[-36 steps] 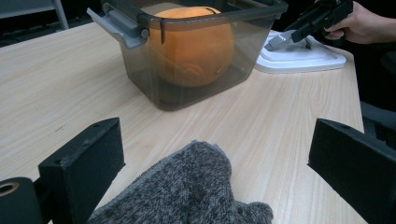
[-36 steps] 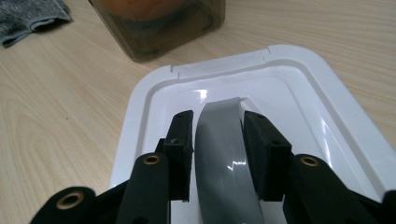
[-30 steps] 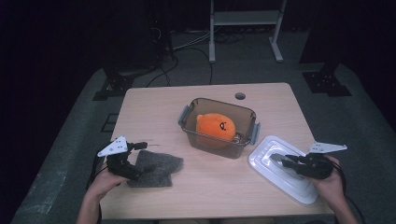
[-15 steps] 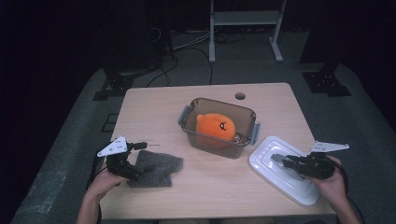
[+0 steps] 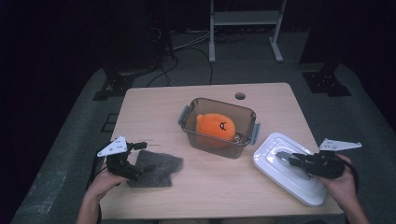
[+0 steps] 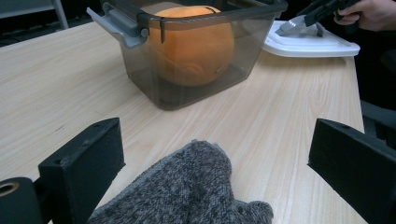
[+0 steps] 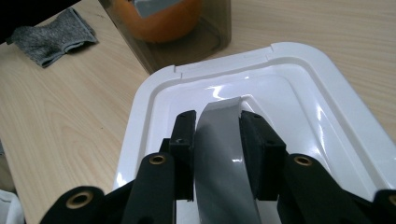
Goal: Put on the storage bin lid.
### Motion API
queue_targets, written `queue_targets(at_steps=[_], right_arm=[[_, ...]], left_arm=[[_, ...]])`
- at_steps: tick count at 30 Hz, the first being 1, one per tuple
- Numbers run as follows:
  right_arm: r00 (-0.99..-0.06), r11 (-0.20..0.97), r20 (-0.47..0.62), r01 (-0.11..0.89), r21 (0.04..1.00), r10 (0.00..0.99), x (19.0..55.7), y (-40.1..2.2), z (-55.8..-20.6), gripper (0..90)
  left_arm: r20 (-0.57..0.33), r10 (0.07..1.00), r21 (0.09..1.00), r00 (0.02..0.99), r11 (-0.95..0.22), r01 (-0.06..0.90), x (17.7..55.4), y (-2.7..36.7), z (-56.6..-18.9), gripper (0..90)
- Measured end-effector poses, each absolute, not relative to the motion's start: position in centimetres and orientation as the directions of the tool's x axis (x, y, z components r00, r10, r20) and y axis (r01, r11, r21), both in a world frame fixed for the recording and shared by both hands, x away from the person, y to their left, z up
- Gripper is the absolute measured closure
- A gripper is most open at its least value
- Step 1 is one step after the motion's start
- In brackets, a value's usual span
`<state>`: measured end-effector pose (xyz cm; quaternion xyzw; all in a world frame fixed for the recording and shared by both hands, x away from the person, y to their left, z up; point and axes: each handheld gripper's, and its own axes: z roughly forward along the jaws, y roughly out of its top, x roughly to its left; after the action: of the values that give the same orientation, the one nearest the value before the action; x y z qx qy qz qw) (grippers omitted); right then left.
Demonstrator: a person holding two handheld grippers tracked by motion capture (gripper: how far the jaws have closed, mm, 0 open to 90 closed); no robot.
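A smoky clear plastic box (image 5: 192, 122) stands mid-table with an orange plush ball (image 5: 215, 127) inside. Its white lid (image 5: 273, 173) lies flat to the right. My right gripper (image 5: 286, 157) is shut on the lid's grey handle (image 7: 219, 158), which the two pads squeeze from both sides while the lid (image 7: 299, 88) rests on the table. At the left, my left gripper (image 5: 140, 164) is open and level, its jaws wide on either side of a grey knitted cloth (image 6: 187, 196) without touching it. The same cloth (image 5: 158, 167) lies flat near the front edge.
The box (image 6: 187, 51) with the plush ball (image 6: 194, 44) stands a short way ahead of the left jaws, grey latches on its ends. A small round hole (image 5: 240, 96) marks the far side of the table (image 5: 154, 112). Dark floor, cables and stand legs surround it.
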<state>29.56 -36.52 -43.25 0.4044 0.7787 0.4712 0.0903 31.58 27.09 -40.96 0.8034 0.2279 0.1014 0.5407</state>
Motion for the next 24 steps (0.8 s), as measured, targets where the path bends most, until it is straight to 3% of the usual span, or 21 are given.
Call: queue_targets(at_steps=[24], right_arm=[[-0.695, 0.251, 0.199, 0.489, 0.835, 0.691, 26.9, -37.1, -37.9, 66.2]], left_arm=[[-0.084, 0.477, 0.914, 0.875, -0.312, 0.258, 31.6, 27.1, -41.0, 2.8]])
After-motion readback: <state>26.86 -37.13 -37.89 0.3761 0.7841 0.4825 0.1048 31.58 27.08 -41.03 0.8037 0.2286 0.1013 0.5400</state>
